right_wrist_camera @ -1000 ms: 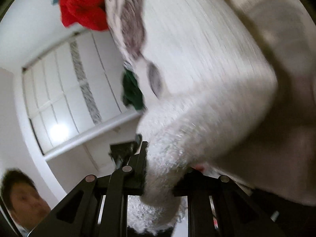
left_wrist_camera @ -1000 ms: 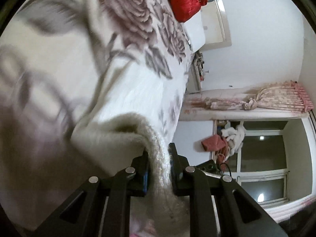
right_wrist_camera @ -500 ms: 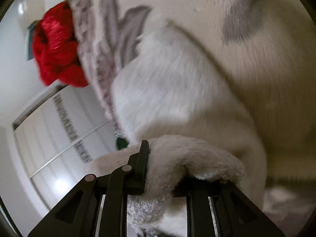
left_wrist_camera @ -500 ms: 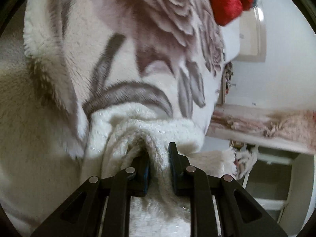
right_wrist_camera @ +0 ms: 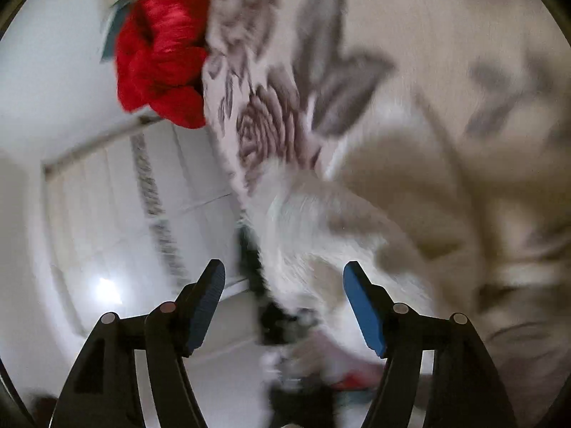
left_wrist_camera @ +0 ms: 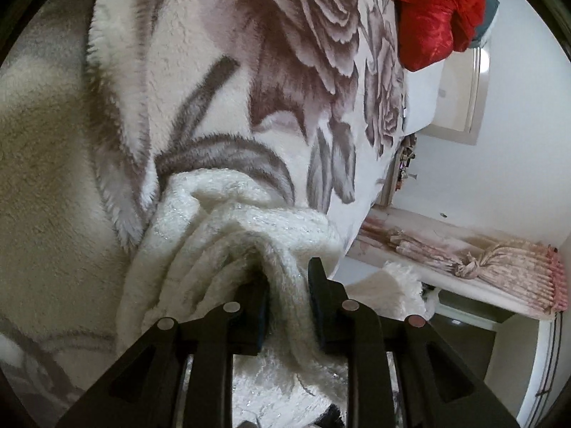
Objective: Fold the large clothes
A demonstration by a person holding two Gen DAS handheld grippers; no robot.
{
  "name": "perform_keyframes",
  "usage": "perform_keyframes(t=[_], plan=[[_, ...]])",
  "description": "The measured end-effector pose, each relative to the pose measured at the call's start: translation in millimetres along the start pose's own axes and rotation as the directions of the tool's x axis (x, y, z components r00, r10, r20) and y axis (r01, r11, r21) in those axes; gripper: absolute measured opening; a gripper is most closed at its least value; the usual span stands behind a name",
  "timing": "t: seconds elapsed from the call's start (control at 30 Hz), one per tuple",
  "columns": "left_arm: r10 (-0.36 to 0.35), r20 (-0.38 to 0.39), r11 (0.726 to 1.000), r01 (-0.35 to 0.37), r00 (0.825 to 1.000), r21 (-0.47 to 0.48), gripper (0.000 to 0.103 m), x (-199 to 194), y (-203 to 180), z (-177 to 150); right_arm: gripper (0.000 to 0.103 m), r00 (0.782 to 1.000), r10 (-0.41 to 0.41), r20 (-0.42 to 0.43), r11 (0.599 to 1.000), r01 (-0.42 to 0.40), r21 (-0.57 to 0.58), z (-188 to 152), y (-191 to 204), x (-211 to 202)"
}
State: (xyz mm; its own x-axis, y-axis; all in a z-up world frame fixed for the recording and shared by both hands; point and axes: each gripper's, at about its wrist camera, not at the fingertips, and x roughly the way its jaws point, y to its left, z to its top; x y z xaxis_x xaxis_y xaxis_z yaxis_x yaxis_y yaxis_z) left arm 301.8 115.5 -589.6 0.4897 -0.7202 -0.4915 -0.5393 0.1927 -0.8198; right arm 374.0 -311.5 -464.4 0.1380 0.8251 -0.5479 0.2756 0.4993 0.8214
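Note:
A white fluffy knit garment lies bunched on a cream blanket with grey roses. My left gripper has a ridge of this garment between its pads. The jaws are opening, and the pads still touch the fabric on both sides. In the right wrist view, my right gripper has its jaws opening wide, blue pads bare. The blurred white garment lies beyond and below them, touching neither pad.
A red bundle of cloth sits at the far end of the bed; the right wrist view shows the same red bundle. Tied pink curtains hang by a window. White wardrobe doors stand left of the bed edge.
The right gripper let go of the white garment, opened wide and swung away from it. The left gripper came down onto the blanket with its fold and its jaws parted slightly.

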Motion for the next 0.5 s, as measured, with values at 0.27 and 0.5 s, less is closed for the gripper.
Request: perform_keyframes(t=[0.27, 0.5], plan=[[0.100, 0.084, 0.986, -0.109, 0.992, 0.123, 0.077, -34.1, -36.7, -22.2, 0.060, 0.865, -0.488, -0.112, 0.785, 0.379, -0.491, -34.1, 29.0, 115.5], [0.230, 0.343, 0.907, -0.328, 0.911, 0.264, 0.093, -95.3, -68.8, -55.9, 0.060, 0.854, -0.515, -0.075, 0.799, 0.447, -0.403, 0.1, 18.9, 143.7]])
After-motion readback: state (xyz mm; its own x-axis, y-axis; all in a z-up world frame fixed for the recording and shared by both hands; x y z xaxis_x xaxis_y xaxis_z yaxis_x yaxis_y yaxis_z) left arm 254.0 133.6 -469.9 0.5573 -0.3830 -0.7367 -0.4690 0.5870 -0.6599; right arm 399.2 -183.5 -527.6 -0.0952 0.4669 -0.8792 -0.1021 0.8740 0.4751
